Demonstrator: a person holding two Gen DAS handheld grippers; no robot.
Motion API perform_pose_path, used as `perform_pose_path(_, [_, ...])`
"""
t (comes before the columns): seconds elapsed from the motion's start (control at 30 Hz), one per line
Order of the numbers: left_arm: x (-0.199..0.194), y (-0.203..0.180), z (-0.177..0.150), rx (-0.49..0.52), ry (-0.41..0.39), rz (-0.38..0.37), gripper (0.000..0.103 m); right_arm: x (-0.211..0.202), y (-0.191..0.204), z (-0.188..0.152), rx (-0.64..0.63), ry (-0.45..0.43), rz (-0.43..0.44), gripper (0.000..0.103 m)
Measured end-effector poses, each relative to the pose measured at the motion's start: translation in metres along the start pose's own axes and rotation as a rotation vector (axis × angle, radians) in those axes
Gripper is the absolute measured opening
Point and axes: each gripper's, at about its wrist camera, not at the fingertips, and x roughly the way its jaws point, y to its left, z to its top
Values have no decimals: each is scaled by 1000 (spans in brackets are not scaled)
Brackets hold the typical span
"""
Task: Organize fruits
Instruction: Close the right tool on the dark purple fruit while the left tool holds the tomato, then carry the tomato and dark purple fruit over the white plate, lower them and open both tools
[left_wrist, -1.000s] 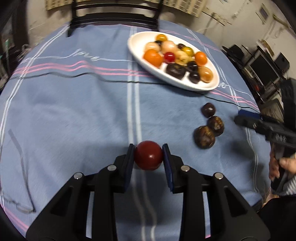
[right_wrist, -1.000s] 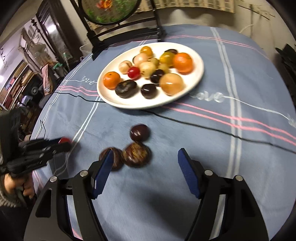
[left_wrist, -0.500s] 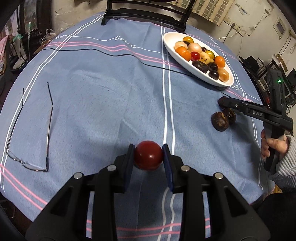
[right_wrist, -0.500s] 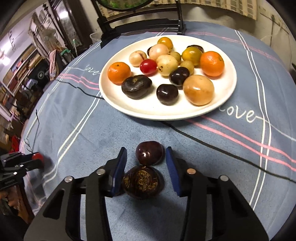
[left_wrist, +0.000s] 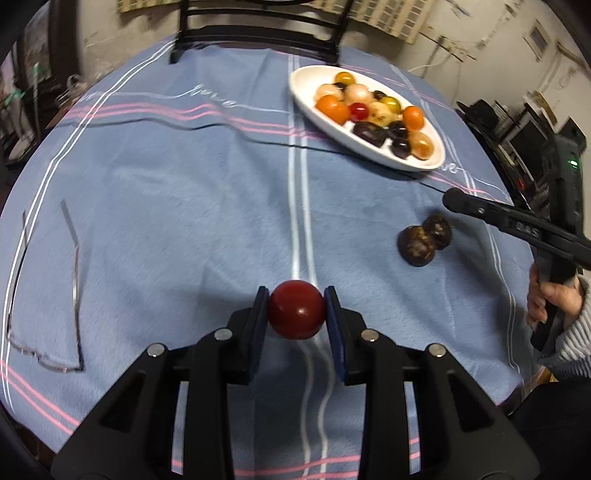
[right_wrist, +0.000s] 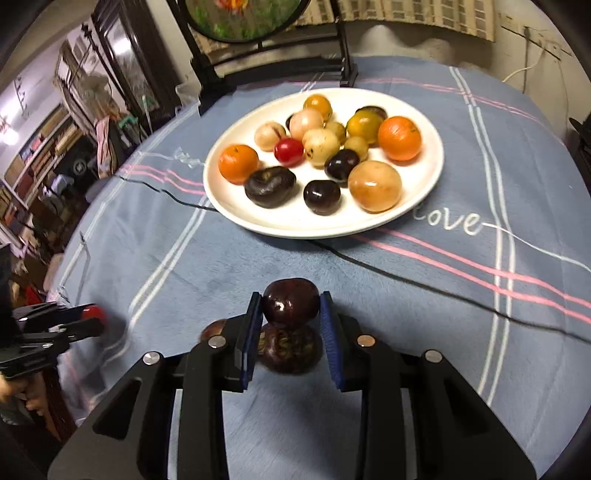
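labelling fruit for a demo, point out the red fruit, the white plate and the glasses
red fruit (left_wrist: 296, 309), left wrist view, its front face
white plate (right_wrist: 295, 225), right wrist view, bare near rim
glasses (left_wrist: 75, 254), left wrist view, one temple arm

— Where is there room on the tablecloth (left_wrist: 184, 192)?
— The wide middle stretch is bare. A pair of glasses (left_wrist: 44, 295) lies near the left edge.
— And toward the white plate (right_wrist: 428, 192)?
— A black cord (right_wrist: 406, 280) crosses just before it; two dark brown fruits (left_wrist: 424, 240) sit touching, near the right side. The plate itself is crowded.
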Motion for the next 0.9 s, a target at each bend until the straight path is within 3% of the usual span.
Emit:
perform_pose_path(0.2, [12, -18, 14, 67, 4, -57, 31, -30, 9, -39, 1, 2, 11, 32])
perform_pose_path(0.33, [22, -36, 23, 125, 14, -100, 31, -45, 8, -55, -14, -10, -50, 32])
perform_pose_path(0.53, [32, -59, 34, 201, 21, -143, 31, -64, -11, -60, 55, -52, -109, 32])
perform_pose_path(0.9, [34, -61, 51, 205, 7, -143, 31, -81, -30, -53, 105, -91, -133, 32])
